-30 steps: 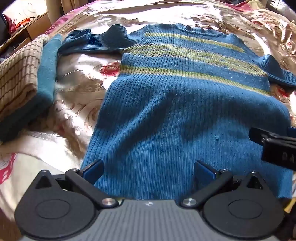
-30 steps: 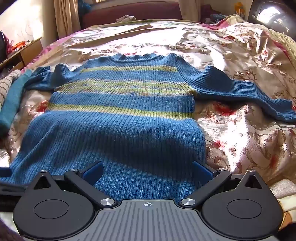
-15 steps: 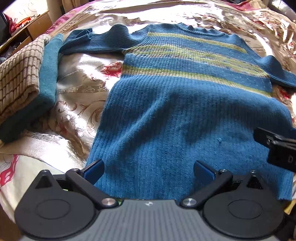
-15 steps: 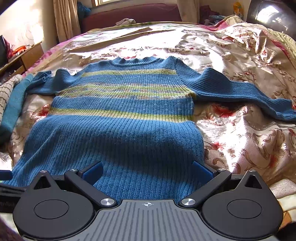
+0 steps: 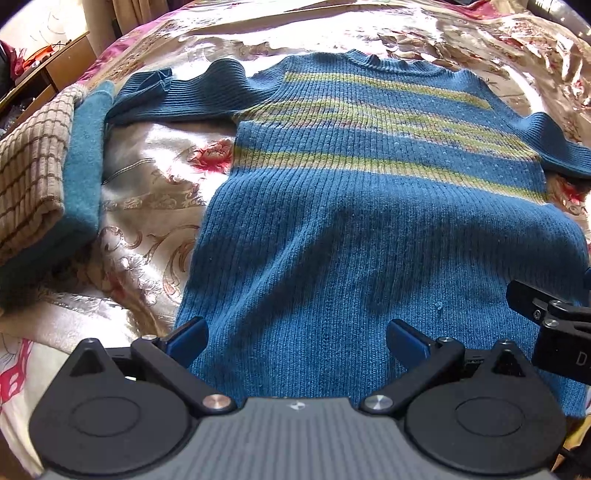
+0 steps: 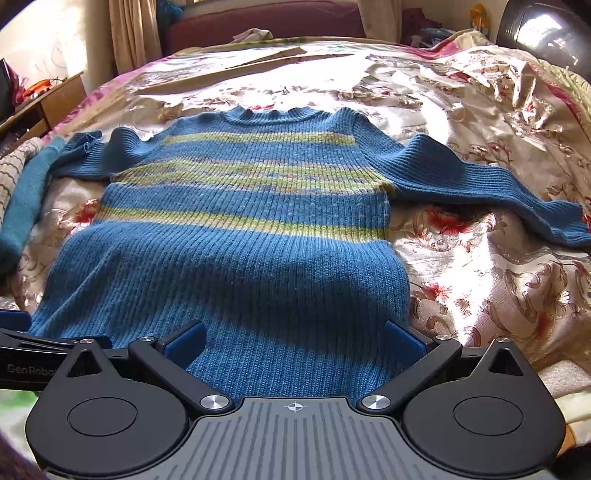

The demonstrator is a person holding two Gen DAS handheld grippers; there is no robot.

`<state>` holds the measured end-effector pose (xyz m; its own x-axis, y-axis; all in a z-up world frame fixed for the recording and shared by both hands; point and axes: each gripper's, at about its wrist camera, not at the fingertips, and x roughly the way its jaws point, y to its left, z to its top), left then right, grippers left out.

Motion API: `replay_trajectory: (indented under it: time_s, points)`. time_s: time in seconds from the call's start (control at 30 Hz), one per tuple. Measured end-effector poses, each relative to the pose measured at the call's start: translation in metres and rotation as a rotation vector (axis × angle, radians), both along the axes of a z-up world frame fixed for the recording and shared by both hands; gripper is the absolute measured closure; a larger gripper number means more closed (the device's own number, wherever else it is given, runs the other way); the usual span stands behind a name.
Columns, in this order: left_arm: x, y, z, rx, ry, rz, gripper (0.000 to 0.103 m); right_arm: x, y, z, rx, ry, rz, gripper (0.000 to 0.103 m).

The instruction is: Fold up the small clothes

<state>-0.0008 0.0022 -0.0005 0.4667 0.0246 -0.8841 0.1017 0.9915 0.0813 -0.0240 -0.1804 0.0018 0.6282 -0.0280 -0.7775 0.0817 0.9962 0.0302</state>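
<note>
A blue ribbed sweater (image 5: 369,206) with yellow-green stripes lies flat on the bed, face up, collar far, both sleeves spread sideways. My left gripper (image 5: 297,341) hangs open over the hem near its left corner, nothing between its fingers. In the right wrist view the same sweater (image 6: 243,236) fills the middle, and my right gripper (image 6: 293,338) stands open above the hem near its right corner. The right gripper's side shows at the left wrist view's right edge, and the left gripper's arm at the right wrist view's left edge.
A folded stack of clothes, tan checked on teal (image 5: 44,177), sits left of the sweater. The shiny floral bedspread (image 6: 498,280) covers the bed. A wooden side table (image 6: 48,99) stands far left, a dark headboard (image 6: 258,18) at the back.
Both grippers have drawn back slightly and risen, so more of the sweater and bed show. The sweater has not moved and both grippers stay open.
</note>
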Motion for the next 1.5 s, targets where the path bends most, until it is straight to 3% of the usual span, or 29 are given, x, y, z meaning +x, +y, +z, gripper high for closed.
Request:
replay_trajectory:
  time_s: [0.4, 1.5]
  points:
    - [-0.001, -0.003, 0.003, 0.006, -0.011, -0.018, 0.0, 0.003, 0.0, 0.005, 0.042, 0.027, -0.016, 0.0]
    - [-0.01, -0.007, 0.007, 0.007, -0.007, -0.065, 0.0, -0.012, 0.006, 0.013, 0.043, 0.063, -0.042, 0.0]
